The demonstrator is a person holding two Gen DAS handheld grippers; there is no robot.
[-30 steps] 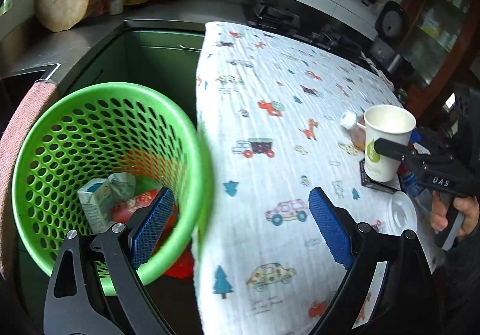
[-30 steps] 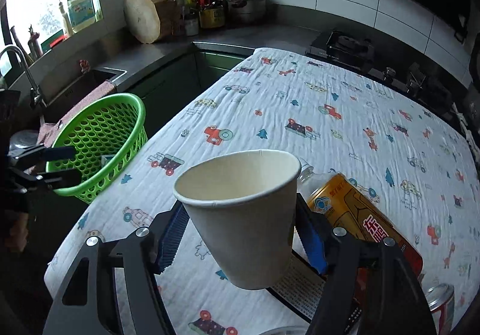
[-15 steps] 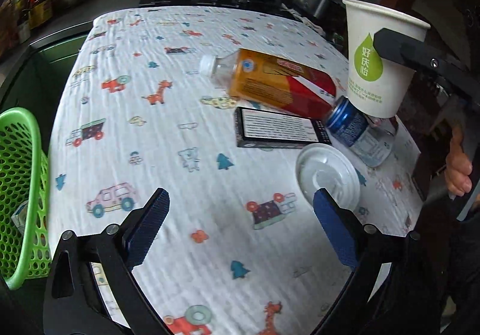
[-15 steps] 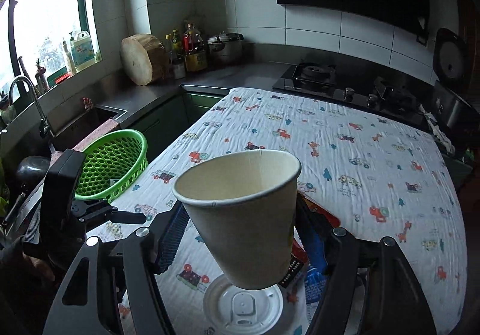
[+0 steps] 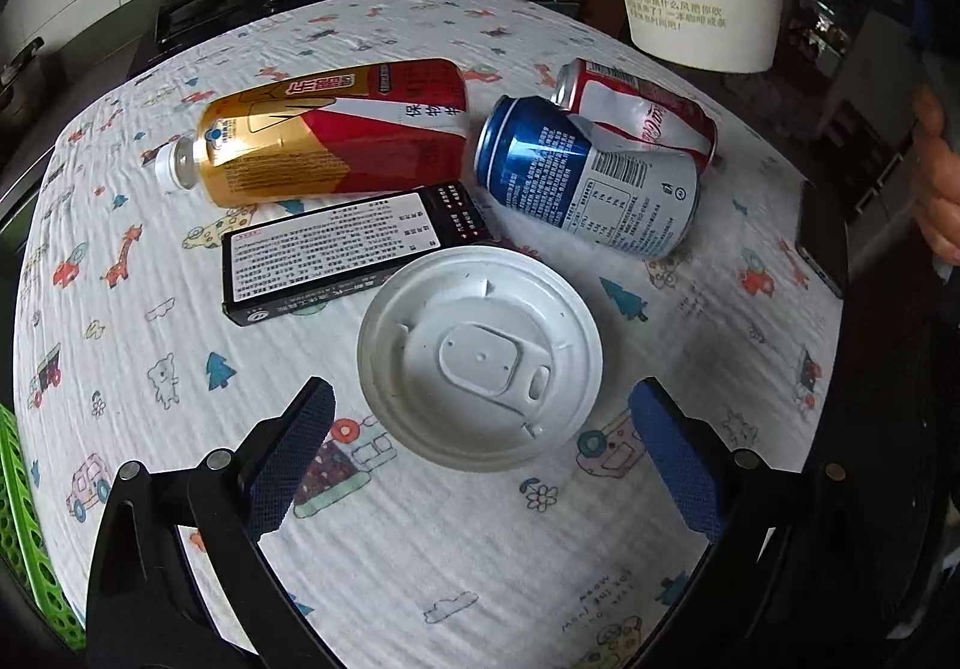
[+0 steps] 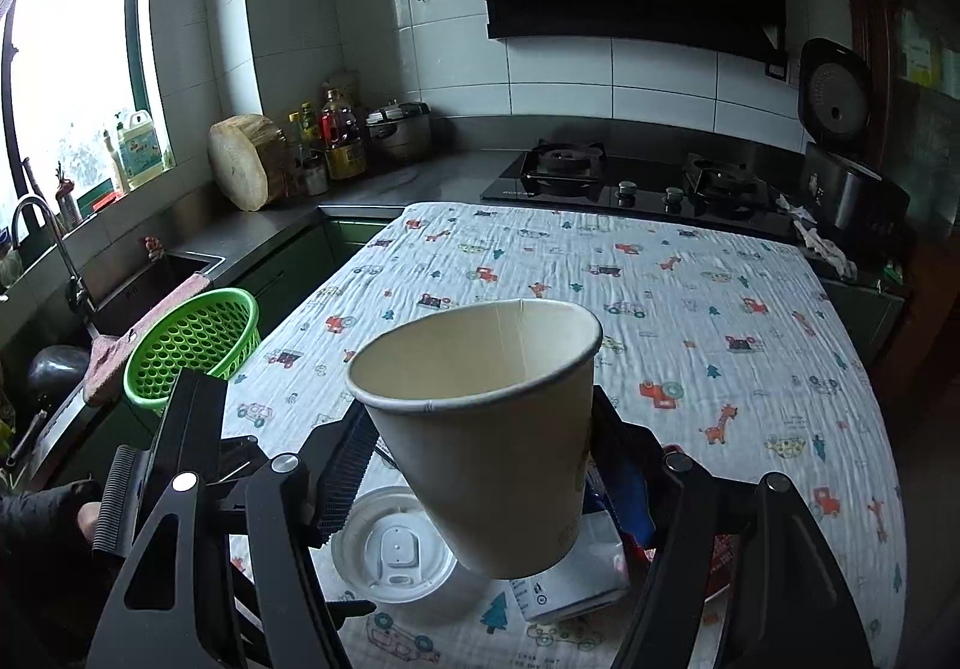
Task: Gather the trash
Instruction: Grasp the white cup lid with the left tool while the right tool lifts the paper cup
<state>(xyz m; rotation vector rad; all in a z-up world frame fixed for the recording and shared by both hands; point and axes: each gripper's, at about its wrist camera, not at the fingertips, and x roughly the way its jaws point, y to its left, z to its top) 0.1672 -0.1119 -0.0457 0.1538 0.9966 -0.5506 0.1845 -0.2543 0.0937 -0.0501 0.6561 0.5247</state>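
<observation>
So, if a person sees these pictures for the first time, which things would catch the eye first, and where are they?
First, the white paper cup, held above the table in the right claw. Next, the round white plastic lid lying on the cartoon-printed tablecloth, just ahead of the open left claw, whose jaws have just been opening with nothing between them. Behind the lid lie a gold-and-red bottle and a dented blue can.

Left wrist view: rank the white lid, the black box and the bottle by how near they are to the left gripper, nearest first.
From the left gripper, its jaws open:
1. White lid, lying flat just ahead, centred between the jaws.
2. Black box, behind the lid, to the left, with the lid's edge overlapping it.
3. Bottle, on its side beyond the box, cap pointing left.
</observation>
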